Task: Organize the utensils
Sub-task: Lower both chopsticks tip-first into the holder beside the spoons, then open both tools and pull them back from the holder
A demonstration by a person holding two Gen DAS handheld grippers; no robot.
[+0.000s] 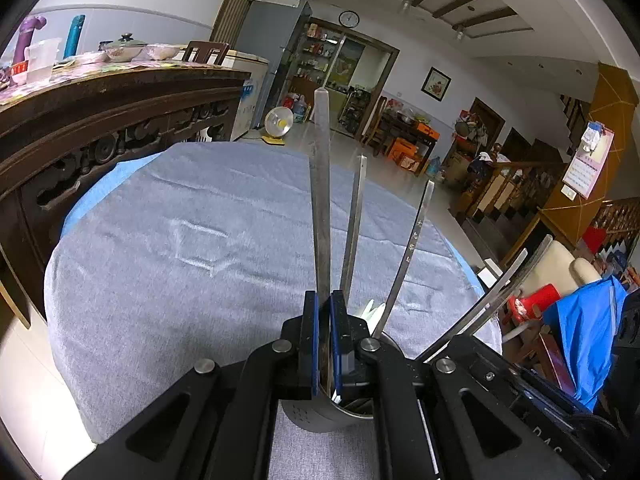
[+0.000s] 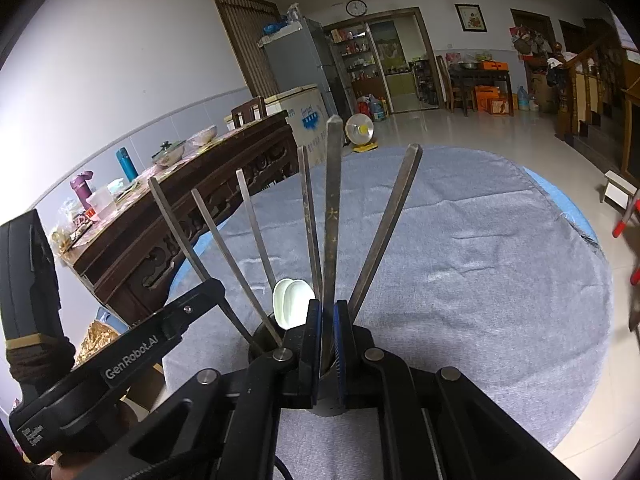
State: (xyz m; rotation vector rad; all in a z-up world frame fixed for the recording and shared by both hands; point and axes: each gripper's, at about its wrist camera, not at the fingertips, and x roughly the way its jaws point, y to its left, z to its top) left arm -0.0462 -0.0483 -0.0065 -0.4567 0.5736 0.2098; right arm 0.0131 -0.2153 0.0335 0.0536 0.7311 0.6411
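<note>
Fingers: both pairs (image 1: 324,312) (image 2: 326,320) clamp upright handles (image 1: 321,200) (image 2: 332,216) | holder (image 1: 320,416) directly beneath, near tabletop (image 1: 180,240) edge

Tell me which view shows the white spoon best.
Right wrist view: the white spoon stands clear in the holder, its bowl fully visible. In the left wrist view only a sliver shows behind the left gripper.
</note>
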